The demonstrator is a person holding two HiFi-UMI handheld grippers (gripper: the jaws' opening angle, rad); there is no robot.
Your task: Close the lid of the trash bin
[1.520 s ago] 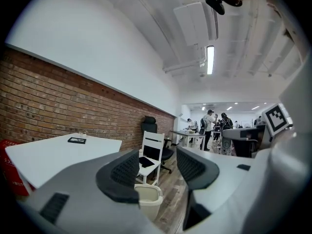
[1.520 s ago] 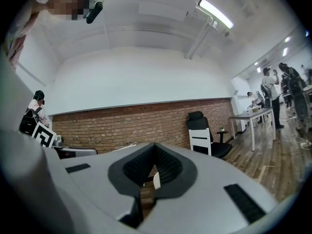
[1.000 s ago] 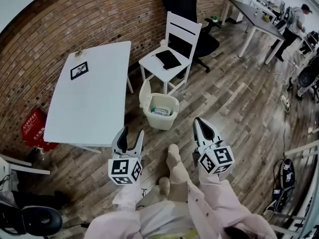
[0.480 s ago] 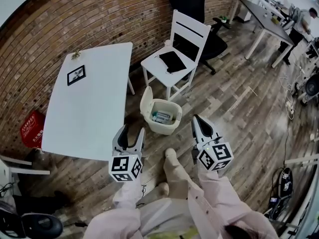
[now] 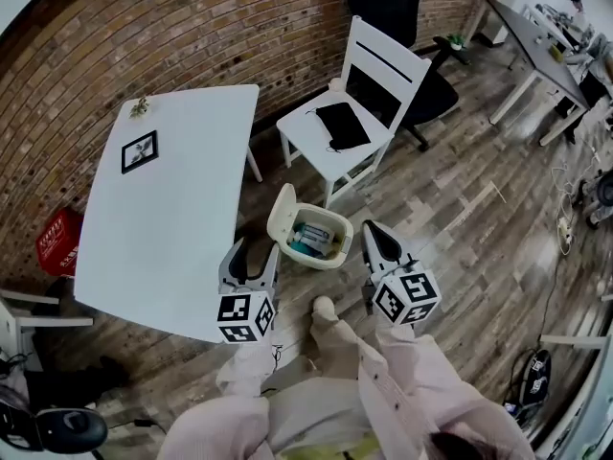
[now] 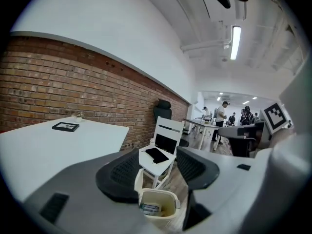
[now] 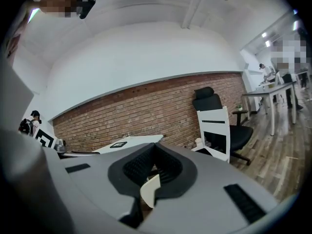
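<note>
Head view: plank floor [image 5: 460,209], brick wall [image 5: 144,36], trash bin [image 5: 308,261]

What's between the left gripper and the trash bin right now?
Only bare wooden floor, seen in the head view; the left gripper and trash bin stand apart.

The head camera looked steeply down from above the person onto the trash bin [image 5: 311,260], white chair [image 5: 316,147] and white table [image 5: 163,209]. The camera on the left gripper [image 5: 254,250] sat low, facing nearly level between its jaws at that same bin, chair and table (from much nearer). The camera on the right gripper [image 5: 372,232] faced the brick wall [image 7: 146,113], sharing chair and table.
</note>
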